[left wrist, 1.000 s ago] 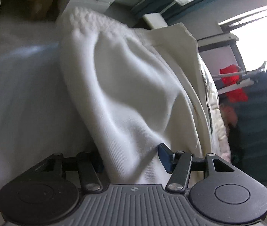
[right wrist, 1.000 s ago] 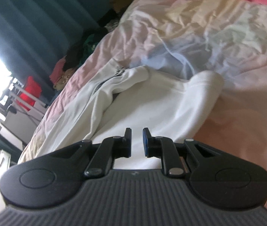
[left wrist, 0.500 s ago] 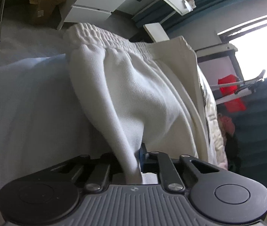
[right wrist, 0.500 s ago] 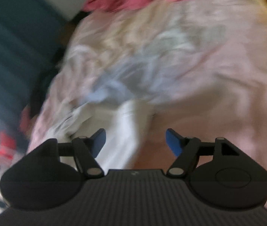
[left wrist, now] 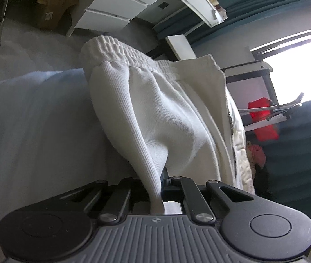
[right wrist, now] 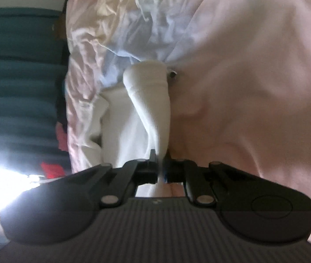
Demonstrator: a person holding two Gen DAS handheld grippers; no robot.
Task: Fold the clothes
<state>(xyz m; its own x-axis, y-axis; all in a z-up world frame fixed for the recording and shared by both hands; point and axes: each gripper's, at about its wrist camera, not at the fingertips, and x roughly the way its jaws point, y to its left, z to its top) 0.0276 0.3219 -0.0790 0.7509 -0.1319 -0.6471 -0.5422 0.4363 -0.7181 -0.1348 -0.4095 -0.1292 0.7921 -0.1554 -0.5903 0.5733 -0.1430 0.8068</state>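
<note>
both jaws pinch folds of ribbed white trousers [left wrist: 166, 118] on a rumpled pastel sheet [right wrist: 254, 65].

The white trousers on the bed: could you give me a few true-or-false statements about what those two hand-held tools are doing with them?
1. The left tool is shut on a fold of the white trousers. True.
2. The right tool hangs open above the bedsheet, holding nothing. False: it is shut on the white fabric too, having just closed on it.
3. The elastic waistband shows in the left tool's view. True.
4. The trousers are bright red. False: they are white; only some red items by the window are red.
5. The curtains are teal. True.
</note>
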